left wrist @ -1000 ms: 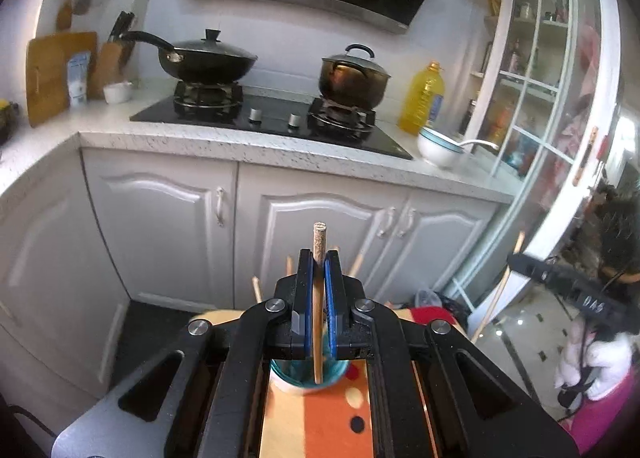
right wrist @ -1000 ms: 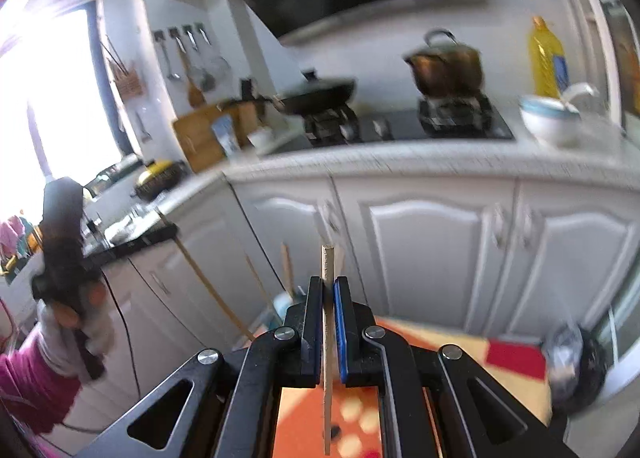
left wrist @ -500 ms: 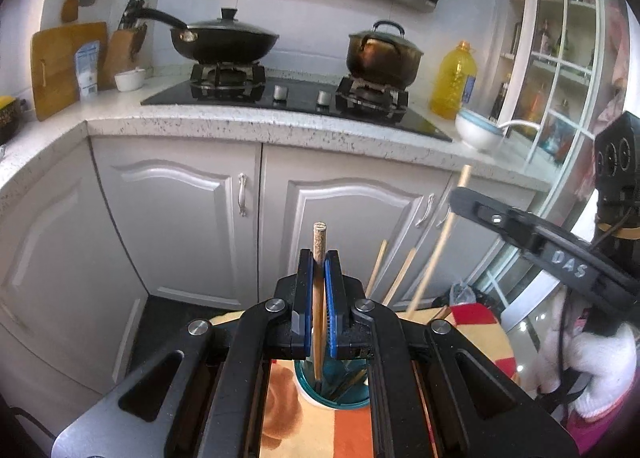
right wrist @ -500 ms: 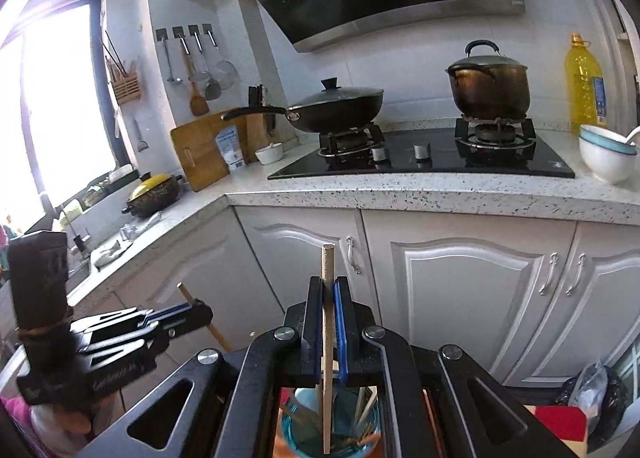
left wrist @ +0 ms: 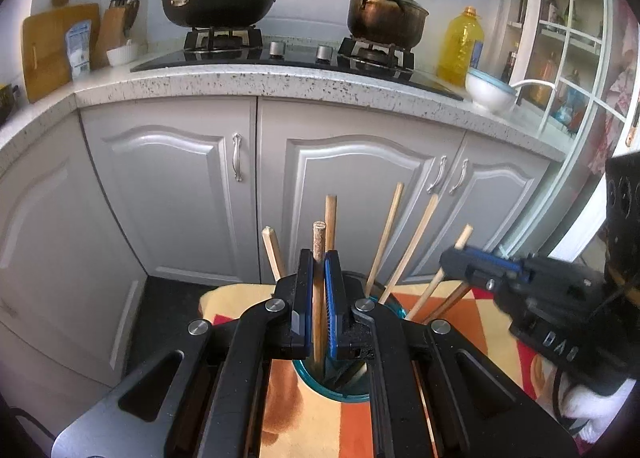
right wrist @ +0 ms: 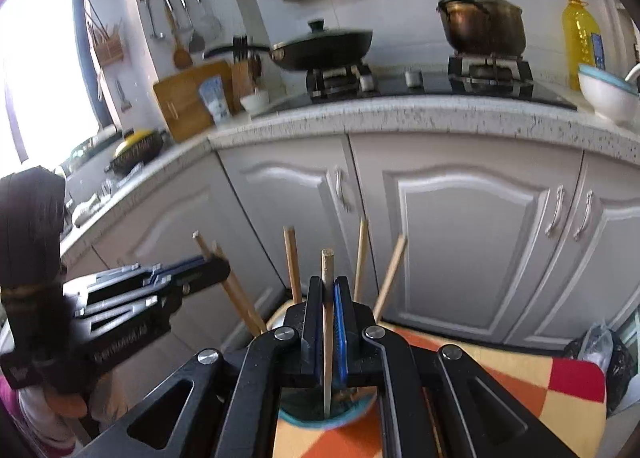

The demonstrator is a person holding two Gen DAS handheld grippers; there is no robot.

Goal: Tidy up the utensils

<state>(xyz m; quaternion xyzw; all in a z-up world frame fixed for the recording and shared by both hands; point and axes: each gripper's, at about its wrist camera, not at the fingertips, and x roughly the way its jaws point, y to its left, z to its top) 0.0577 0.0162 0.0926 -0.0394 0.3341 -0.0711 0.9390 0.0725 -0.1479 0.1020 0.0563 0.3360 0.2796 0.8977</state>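
Note:
A teal cup [left wrist: 332,392] stands on a table with an orange, yellow and red cloth [left wrist: 320,430], and several wooden chopsticks lean in it. My left gripper [left wrist: 319,258] is shut on one upright chopstick [left wrist: 319,242], whose lower end reaches into the cup's mouth. My right gripper [right wrist: 327,284] is shut on another chopstick [right wrist: 327,266], tip down inside the same cup [right wrist: 320,418]. Each gripper shows in the other's view: the right gripper [left wrist: 472,270] close on the right, the left gripper [right wrist: 192,274] close on the left.
Grey cabinet doors [left wrist: 360,198] and a speckled counter [left wrist: 280,82] rise just behind the table. On the stove stand a black pan [left wrist: 216,6] and a pot [left wrist: 384,16]. An oil bottle [left wrist: 460,46] and a white bowl [left wrist: 488,90] sit to the right. A dark bag [right wrist: 604,358] lies on the floor.
Both grippers have come down and drawn together over the cup, each keeping its chopstick. The chopsticks' lower ends now reach into the cup, and each gripper looms larger in the other's view.

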